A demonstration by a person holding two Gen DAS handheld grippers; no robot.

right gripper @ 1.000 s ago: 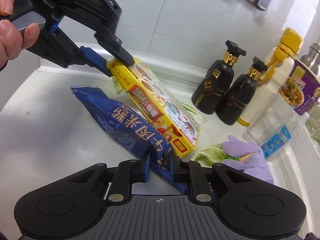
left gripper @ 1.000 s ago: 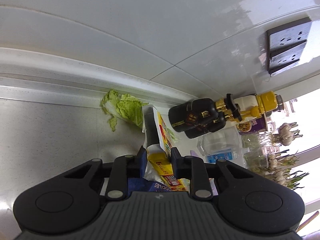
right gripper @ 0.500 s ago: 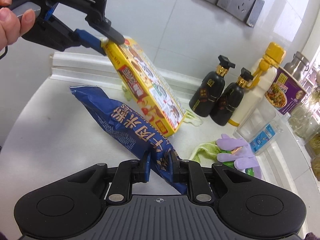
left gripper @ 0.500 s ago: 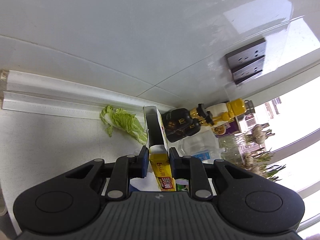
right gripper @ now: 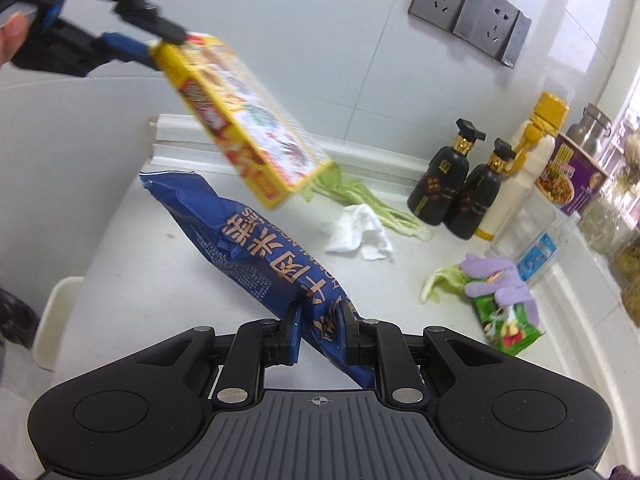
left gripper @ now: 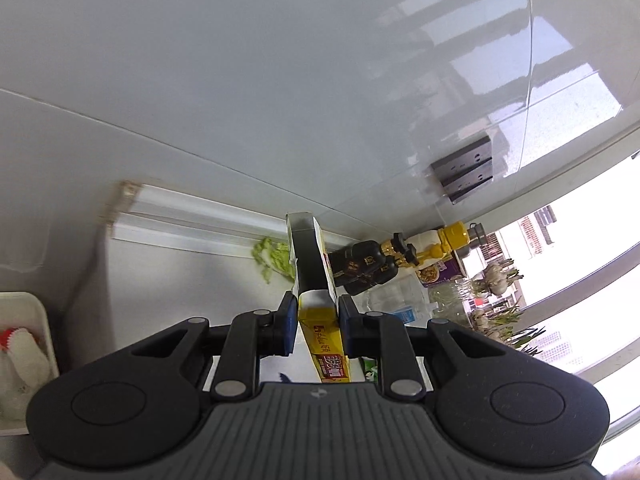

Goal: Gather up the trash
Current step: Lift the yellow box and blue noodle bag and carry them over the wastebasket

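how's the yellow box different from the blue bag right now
The yellow box is a rigid carton, lifted clear of the counter by the left gripper. The blue bag is a soft, crinkled packet pinched by the right gripper. Both are held at one end.

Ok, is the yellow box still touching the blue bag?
Apart. The right wrist view shows the yellow box, clamped in the left tool, lifted clear of the blue bag, with bare counter visible between its lower corner and the bag.

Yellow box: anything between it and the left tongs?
No. The left tongs are already shut on one end of the yellow box, which hangs clear above the counter. Its destination isn't identifiable.
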